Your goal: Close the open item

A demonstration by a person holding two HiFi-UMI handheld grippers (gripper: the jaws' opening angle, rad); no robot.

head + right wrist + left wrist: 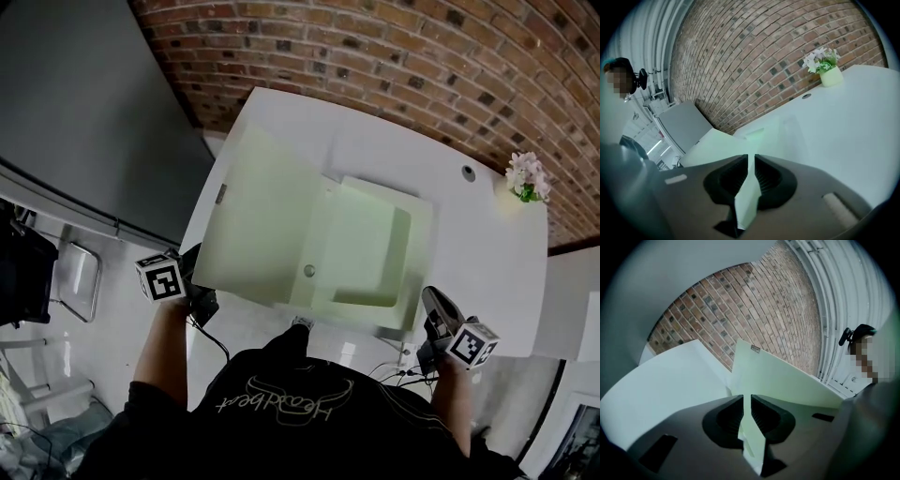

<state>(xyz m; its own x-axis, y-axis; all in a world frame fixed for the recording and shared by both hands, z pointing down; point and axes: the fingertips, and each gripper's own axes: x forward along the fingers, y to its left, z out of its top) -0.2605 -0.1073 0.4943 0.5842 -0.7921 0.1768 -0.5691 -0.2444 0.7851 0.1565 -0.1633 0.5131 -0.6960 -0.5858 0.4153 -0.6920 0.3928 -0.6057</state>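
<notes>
**Both claws pinched on the folder, left cover ready to swing over**

The left claw (pixel 746 401) is closed on a thin pale green sheet, the near left edge of the folder's left cover (pixel 267 220); the right claw (pixel 751 161) is also closed, on the near right corner of the folder's right half (pixel 375 248).

The folder lies open on the white table (pixel 473 234), toward its left and near side; the left cover seems lifted off the table and reaches past the table's left edge, while the right half, with its shallow tray, lies flat.

I judge that the closing step is only at its start; both grips are made, but the cover is far from shut.

The next move, as I read it, asks the left claw to carry the cover up and over to the right in an arc around the middle fold, where a small round snap (pixel 309 271) sits; the right claw should hold the tray half down so it does not slide.

The sheet is thin and may bend or slip out of the pinch; the cover's free edge has to come down on the right half's outer edge, near the right claw, so that claw may have to let go in time.

There is open room above the folder and to the right on the table; the flower pot (pixel 527 178) stands well apart at the far right corner; the brick wall (pixel 375 47) is beyond the far edge, away from the arc.
</notes>
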